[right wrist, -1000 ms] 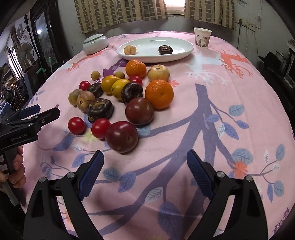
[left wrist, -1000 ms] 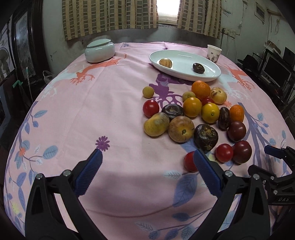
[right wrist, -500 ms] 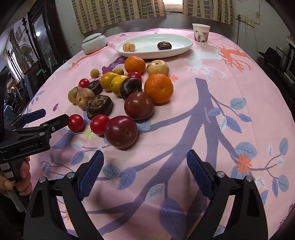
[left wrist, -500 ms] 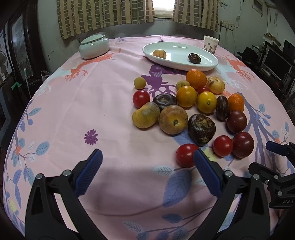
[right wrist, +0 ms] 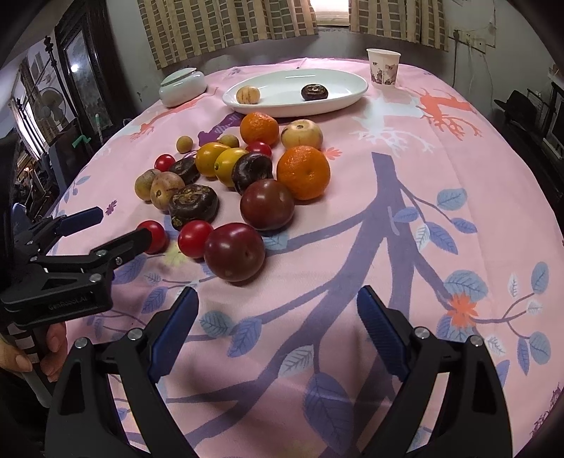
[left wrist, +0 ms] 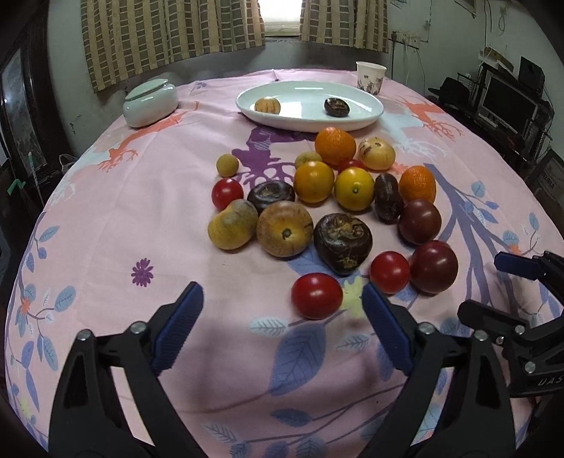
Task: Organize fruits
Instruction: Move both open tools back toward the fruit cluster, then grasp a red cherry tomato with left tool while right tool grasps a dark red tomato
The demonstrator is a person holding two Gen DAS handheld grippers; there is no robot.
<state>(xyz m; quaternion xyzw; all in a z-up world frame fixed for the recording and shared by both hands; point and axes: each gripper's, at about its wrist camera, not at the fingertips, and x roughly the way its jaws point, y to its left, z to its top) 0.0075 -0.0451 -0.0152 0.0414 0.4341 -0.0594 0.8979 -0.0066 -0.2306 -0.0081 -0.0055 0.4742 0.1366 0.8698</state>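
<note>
My left gripper (left wrist: 282, 310): jaws closing, nothing pinched; red tomato (left wrist: 316, 295) just ahead.
My right gripper (right wrist: 276, 315): spread wide, empty.
Fruit pile (left wrist: 317, 208): mid-tablecloth (left wrist: 105, 218).
White dish (left wrist: 366, 112): two fruits, perhaps passionfruit.
Far: lidded jar (left wrist: 151, 103), paper cup (left wrist: 370, 76), curtains (left wrist: 169, 31).

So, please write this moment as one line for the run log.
left gripper: closing, nothing gripped, near red tomato | right gripper: open, empty | plate: two fruits | rest on cloth
</note>
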